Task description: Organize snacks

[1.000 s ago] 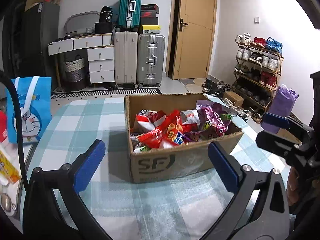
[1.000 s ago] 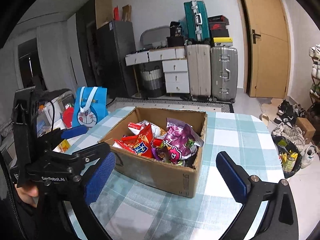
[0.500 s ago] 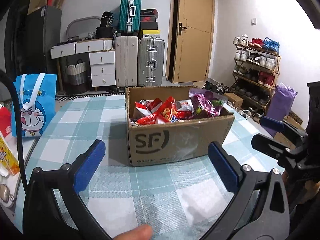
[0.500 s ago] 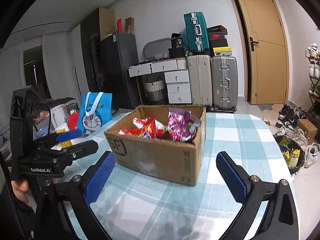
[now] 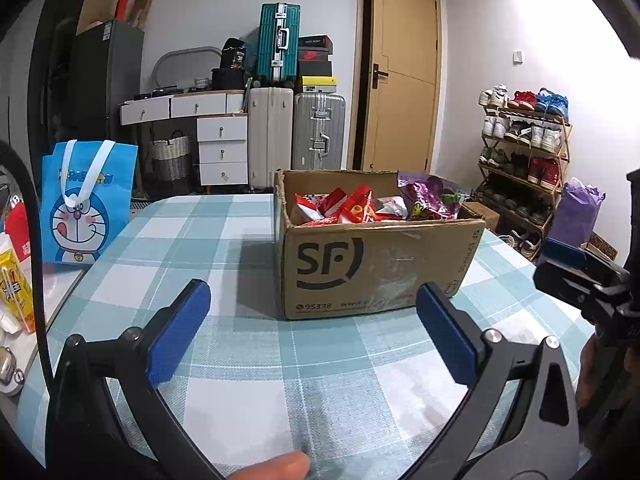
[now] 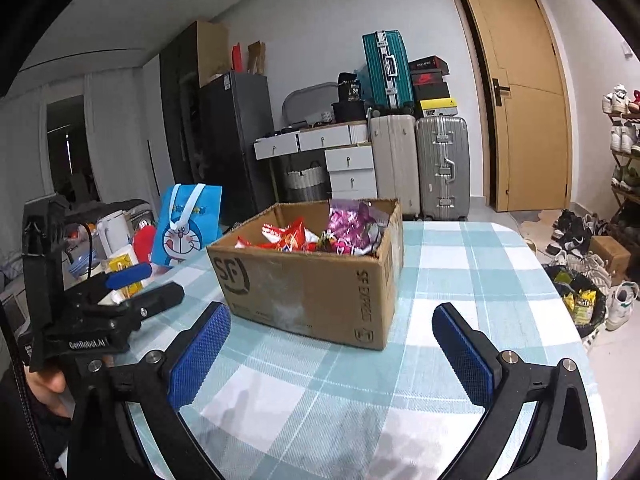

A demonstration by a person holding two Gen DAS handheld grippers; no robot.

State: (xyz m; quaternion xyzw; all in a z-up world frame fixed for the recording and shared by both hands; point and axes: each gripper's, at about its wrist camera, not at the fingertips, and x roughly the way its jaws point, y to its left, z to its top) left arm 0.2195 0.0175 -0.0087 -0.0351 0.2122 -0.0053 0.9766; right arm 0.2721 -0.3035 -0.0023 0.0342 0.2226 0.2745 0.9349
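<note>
A brown cardboard box (image 5: 372, 264) (image 6: 304, 288) marked SF stands on the checked tablecloth, filled with red snack packets (image 5: 340, 210) (image 6: 286, 236) and a purple packet (image 5: 430, 198) (image 6: 354, 226). My left gripper (image 5: 312, 316) is open and empty, low over the table just in front of the box. My right gripper (image 6: 330, 336) is open too, empty, near the box's front right corner. Each gripper shows in the other's view: the right gripper (image 5: 576, 270) at the right edge, the left gripper (image 6: 132, 284) at the left.
A blue cartoon tote bag (image 5: 86, 204) (image 6: 184, 228) stands left of the box, with a yellow carton (image 5: 14, 288) and small items beside it. A fingertip (image 5: 276, 466) shows at the bottom. Suitcases (image 5: 318, 132), drawers and a shoe rack (image 5: 520, 152) stand beyond the table.
Both grippers have dropped lower toward the table, so the box is now seen from the side rather than from above. Both stay open and empty.
</note>
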